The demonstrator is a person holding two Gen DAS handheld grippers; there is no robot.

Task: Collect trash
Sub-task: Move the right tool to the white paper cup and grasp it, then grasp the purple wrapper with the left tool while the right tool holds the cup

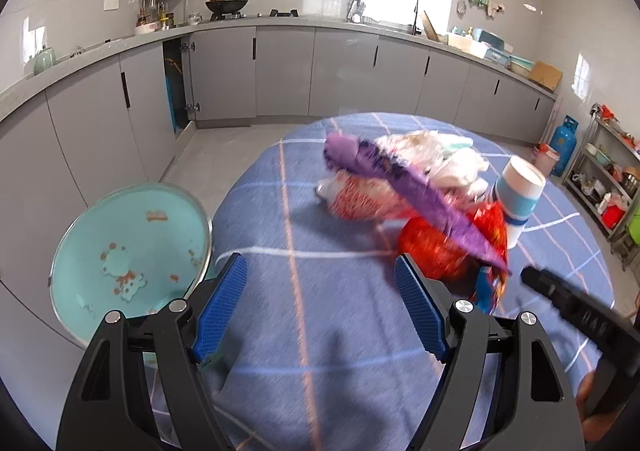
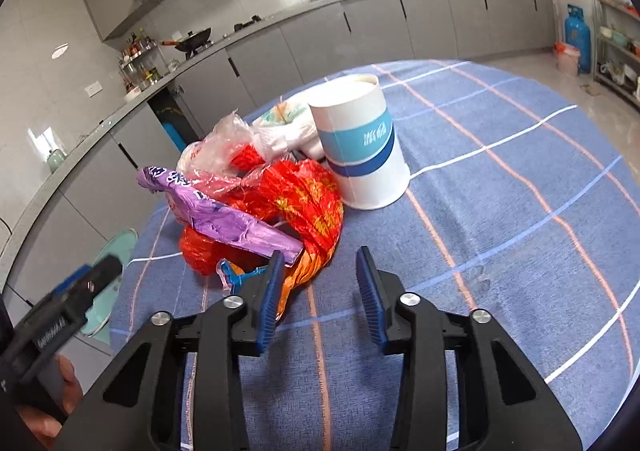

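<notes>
The right gripper [image 2: 320,283] hangs low over the blue checked tablecloth [image 2: 500,231] with its blue ribbed pads apart and nothing between them. Its left pad stands just beside the tail of the long purple foil wrapper [image 2: 224,219] and the orange edge of the crumpled red plastic bag [image 2: 304,203], but from these views I cannot tell if it touches them. The left gripper [image 1: 320,291] is wide open and also empty, over a bare part of the same cloth, with the heap ahead of it and to its right.

The trash lies together as one loose heap near the middle of the table: the purple wrapper on top of the red bag, a small blue scrap [image 2: 232,273] at the near edge, then clear crumpled film [image 2: 224,147] and white crumpled paper or plastic [image 2: 288,127] behind.

Just beside the heap stands a tall white paper cup with blue bands [image 2: 360,147], upright and touching the red bag. I think this is the main risk: if the bag is pulled or pushed, it can drag the cup over, and I cannot see whether the cup is empty.

A second risk is a thin grip. The foil is slippery and lies only loosely, so the pads may close on one edge and the rest slides off.

A pale green round plate with a cartoon print [image 1: 132,251] sits at the table's left edge, partly over the rim as it looks; a careless sweep by the left gripper could knock it to the floor.
</notes>
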